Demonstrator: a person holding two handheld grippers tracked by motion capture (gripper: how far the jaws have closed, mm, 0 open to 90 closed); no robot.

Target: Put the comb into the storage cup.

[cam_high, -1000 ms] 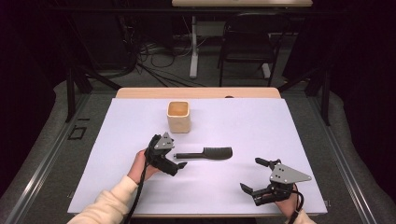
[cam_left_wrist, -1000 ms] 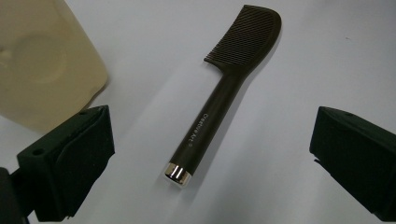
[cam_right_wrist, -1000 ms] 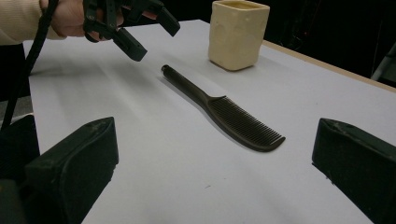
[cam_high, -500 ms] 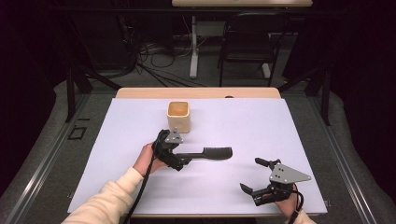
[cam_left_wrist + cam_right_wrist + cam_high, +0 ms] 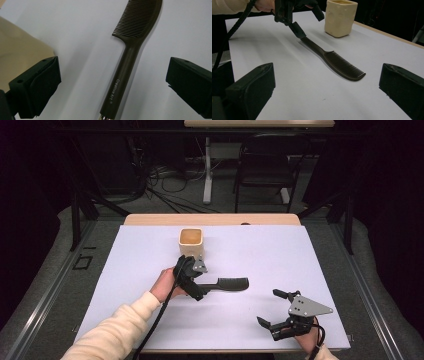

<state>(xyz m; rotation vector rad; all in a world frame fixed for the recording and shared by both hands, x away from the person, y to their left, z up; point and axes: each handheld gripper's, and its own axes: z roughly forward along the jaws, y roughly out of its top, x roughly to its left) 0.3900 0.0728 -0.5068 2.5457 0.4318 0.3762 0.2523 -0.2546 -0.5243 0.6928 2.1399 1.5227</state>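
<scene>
Black and long, the comb [image 5: 227, 283] lies flat on the white table [image 5: 280, 255], just in front of the tan cup [image 5: 191, 242]. Its handle sits between the wide-apart jaws of the left gripper [image 5: 192, 287], which do not squeeze it. The right gripper [image 5: 274, 312] rests near the table's front edge, well apart from the comb, jaws spread wide too.

A dark brown comb [image 5: 227, 283] is lying flat near the middle of the white-covered bench [image 5: 300, 265], a little toward the near edge. Its long handle, printed with small white lettering, is pointing toward the left edge, while its toothed head is pointing toward the right edge, teeth facing the near edge.
</scene>
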